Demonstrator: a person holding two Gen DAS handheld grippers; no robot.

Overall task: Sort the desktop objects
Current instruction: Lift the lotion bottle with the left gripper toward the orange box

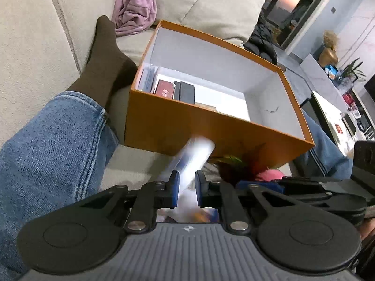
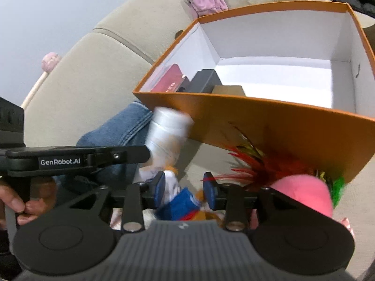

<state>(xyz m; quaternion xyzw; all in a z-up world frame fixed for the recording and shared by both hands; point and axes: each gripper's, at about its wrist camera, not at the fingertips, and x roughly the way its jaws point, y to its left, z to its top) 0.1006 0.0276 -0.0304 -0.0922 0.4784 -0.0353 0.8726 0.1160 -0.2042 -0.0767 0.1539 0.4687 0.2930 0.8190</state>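
An open orange box (image 1: 187, 126) with white inner walls stands on a beige sofa. It holds a red booklet (image 1: 165, 90), black cases (image 1: 186, 91) and a tan item along its left side. My left gripper (image 1: 187, 178) is shut on a blurred white tube (image 1: 196, 152), which hangs in front of the box's near wall. The right wrist view shows the left gripper (image 2: 150, 158) from the side with the white tube (image 2: 167, 131). My right gripper (image 2: 184, 187) stands open low over a blue, white and orange thing (image 2: 178, 201) lying between its fingers; the right pad (image 2: 209, 192) is apart from it.
A red and green feather toy (image 2: 255, 167) with a pink part (image 2: 304, 194) lies against the orange box (image 2: 281, 126). A person's jeans leg (image 1: 46, 152) and dark sock (image 1: 103, 65) lie left of the box. A pink cloth (image 1: 136, 7) and black jacket (image 1: 260, 39) sit behind it.
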